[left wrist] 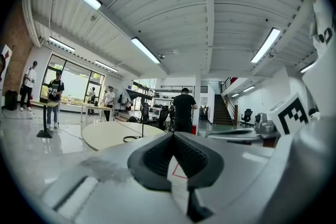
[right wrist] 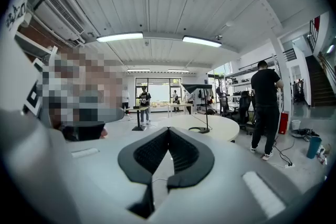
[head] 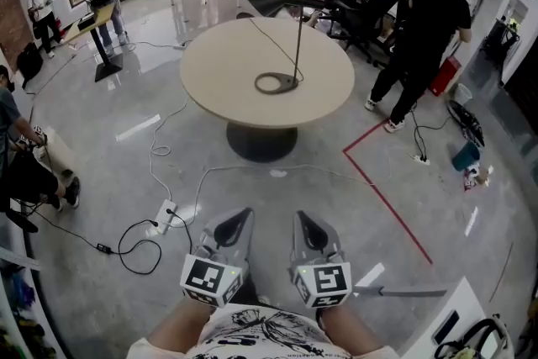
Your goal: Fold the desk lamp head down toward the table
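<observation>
Head view: left tongs (head: pixel 245 215), right tongs (head: pixel 301 218) closed, desk lamp (head: pixel 291 81) far.

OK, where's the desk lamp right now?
In the head view the desk lamp stands near the middle of the round table, top centre of the picture, with a person in black to the table's right.
</observation>
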`<state>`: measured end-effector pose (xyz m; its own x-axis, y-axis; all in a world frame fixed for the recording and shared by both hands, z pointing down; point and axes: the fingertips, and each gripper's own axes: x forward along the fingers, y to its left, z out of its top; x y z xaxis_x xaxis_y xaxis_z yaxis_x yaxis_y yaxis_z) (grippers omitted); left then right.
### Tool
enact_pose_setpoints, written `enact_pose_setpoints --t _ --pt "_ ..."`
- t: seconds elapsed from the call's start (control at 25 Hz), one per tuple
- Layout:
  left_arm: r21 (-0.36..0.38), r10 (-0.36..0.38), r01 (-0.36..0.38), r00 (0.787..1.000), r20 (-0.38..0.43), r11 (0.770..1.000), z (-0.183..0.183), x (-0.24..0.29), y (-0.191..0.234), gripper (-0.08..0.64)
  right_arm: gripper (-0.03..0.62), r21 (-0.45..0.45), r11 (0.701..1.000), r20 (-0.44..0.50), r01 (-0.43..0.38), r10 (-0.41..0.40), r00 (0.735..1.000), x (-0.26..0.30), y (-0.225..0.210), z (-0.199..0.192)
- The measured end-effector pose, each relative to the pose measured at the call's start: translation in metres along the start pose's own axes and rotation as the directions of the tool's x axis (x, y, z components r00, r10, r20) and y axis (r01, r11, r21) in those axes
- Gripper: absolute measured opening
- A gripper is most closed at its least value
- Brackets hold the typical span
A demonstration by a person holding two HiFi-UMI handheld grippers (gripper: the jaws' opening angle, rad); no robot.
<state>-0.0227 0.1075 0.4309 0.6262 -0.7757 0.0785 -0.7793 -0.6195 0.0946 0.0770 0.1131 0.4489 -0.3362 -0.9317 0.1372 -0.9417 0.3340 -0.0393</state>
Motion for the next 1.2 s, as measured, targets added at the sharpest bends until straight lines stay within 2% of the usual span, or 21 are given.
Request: enact_pose_setpoints --t 0.36,0.72,0.92,1.2 --pt "-0.036 -0.016 0.016 1.0 0.003 0.999 0.013 0.066 0.058 0.006 0.009 0.0 0.999 -0.021 0.037 -0.037 0.999 0.071 -0.032 0.017" --pt "-0.039 -0.055 0.056 0.998 0.026 0.998 0.041 0.135 0.139 0.006 0.009 -0.011 0.996 -0.013 0.088 -0.088 0.996 0.17 -0.051 0.044" --pt "-0.032 -0.089 0.09 0.996 0.028 0.995 0.051 0.164 0.169 0.006 0.009 -0.004 0.994 -0.011 0.113 -0.113 0.993 0.217 -0.064 0.051" --pt "-0.042 -0.084 0.084 0.996 0.0 0.996 0.046 0.199 0.198 0.006 0.009 0.0 0.996 -0.012 0.091 -0.091 0.996 0.268 -0.078 0.058"
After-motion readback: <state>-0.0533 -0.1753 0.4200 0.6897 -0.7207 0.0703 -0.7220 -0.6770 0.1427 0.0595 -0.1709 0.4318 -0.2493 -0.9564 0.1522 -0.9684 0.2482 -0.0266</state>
